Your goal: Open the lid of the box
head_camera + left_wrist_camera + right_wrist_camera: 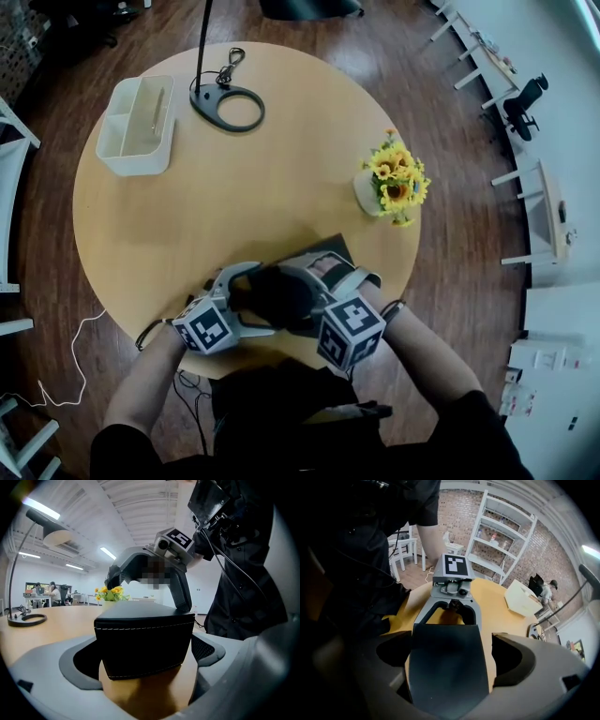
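A black box with white stitching sits near the front edge of the round wooden table; its lid looks closed. My left gripper reaches in from the left and my right gripper from the right, facing each other across the box. In the left gripper view the box fills the gap between the left gripper's pads, and the right gripper straddles its far end. In the right gripper view the lid lies between the right gripper's pads, with the left gripper opposite. Both look shut on the box.
A vase of yellow flowers stands right of the box. A white divided organiser and a black lamp base sit at the far side. A white cable trails on the floor at the left.
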Demonstrator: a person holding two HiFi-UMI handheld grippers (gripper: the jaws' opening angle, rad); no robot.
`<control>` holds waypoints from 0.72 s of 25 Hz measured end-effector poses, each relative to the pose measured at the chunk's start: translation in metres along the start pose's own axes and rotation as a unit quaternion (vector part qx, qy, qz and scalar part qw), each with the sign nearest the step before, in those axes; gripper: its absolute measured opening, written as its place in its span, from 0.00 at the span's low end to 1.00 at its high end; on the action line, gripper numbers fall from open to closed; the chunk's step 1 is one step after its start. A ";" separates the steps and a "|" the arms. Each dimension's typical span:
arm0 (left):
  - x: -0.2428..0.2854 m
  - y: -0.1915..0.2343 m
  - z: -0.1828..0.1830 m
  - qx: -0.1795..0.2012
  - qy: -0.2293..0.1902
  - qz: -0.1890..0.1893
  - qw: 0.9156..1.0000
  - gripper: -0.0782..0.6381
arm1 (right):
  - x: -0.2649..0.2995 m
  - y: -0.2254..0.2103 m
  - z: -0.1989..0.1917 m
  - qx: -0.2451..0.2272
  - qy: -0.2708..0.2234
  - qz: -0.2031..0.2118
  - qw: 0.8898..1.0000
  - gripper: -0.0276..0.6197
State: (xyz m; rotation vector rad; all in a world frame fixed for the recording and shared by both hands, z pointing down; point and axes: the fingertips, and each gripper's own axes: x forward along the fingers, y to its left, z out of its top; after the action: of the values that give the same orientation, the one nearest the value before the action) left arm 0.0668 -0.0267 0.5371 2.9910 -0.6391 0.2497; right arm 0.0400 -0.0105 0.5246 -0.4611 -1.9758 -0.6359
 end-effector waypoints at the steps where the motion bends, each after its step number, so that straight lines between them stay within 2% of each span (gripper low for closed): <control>1: 0.000 0.000 -0.001 0.003 0.003 -0.002 1.000 0.91 | 0.000 0.000 0.000 -0.009 0.007 0.002 1.000 0.88; 5: 0.001 0.001 -0.002 0.007 0.012 -0.001 1.000 0.91 | -0.001 0.002 0.001 -0.009 0.021 0.012 1.000 0.88; 9: 0.000 0.000 0.000 0.002 0.009 0.005 1.000 0.91 | -0.005 0.004 0.002 0.007 0.018 0.024 1.000 0.82; 18: 0.000 0.002 -0.002 0.013 0.020 0.009 1.000 0.91 | -0.011 -0.003 0.005 0.026 0.000 0.001 1.000 0.81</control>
State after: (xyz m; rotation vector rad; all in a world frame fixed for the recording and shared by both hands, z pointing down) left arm 0.0656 -0.0282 0.5393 2.9966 -0.6649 0.3210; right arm 0.0395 -0.0098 0.5123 -0.4306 -1.9878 -0.5824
